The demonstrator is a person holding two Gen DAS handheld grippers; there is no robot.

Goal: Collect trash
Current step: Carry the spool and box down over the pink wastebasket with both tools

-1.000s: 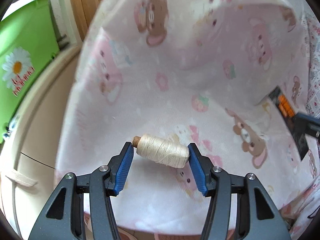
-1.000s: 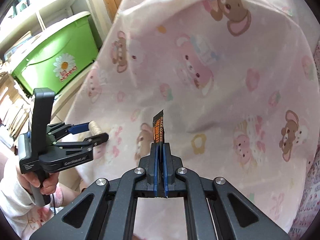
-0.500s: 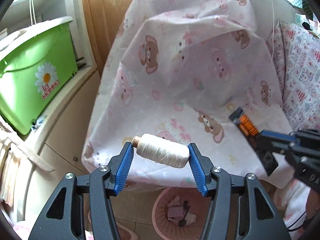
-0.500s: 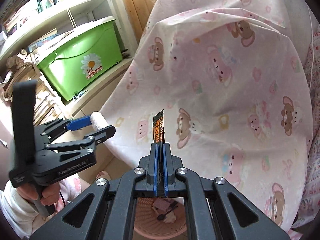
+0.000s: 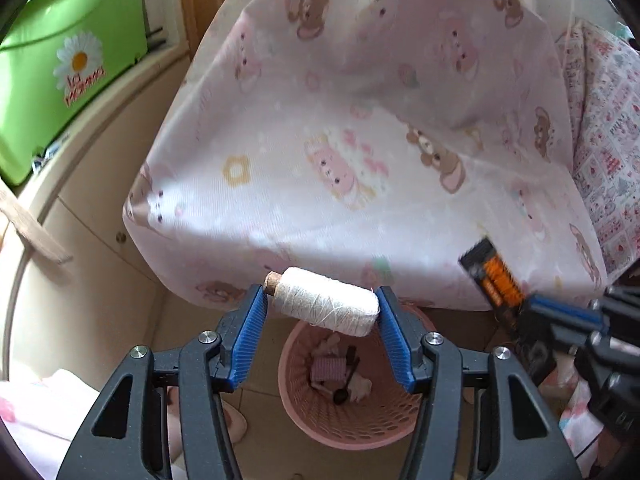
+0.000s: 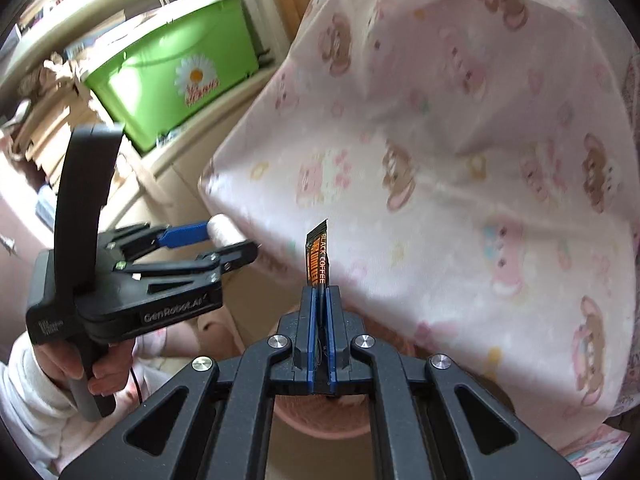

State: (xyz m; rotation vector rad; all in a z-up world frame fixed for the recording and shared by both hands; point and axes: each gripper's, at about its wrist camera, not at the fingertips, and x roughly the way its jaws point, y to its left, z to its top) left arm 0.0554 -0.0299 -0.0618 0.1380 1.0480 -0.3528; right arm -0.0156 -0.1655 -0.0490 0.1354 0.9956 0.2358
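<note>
My left gripper (image 5: 322, 312) is shut on a cream thread spool (image 5: 324, 307), held crosswise between its blue pads, right above a pink mesh basket (image 5: 316, 420) on the floor. Bits of trash lie in the basket. My right gripper (image 6: 320, 296) is shut on a black and orange coffee sachet (image 6: 317, 254) that sticks up from its pads. In the left wrist view that sachet (image 5: 494, 276) and the right gripper (image 5: 532, 306) sit at the right, beside the basket. In the right wrist view the left gripper (image 6: 222, 240) with the spool (image 6: 222, 230) is at the left, and the basket rim (image 6: 320, 426) shows under my fingers.
A pink bear-print cloth (image 5: 360, 120) drapes over furniture behind the basket and overhangs it. A green bin with a daisy (image 5: 72, 60) sits on a cream shelf unit (image 5: 80, 208) at the left. A hand in a white sleeve (image 6: 40, 392) holds the left gripper.
Both grippers have drawn back from over the cloth to past its edge. The pink basket has come into view and now lies under the spool. Both grips are unchanged.
</note>
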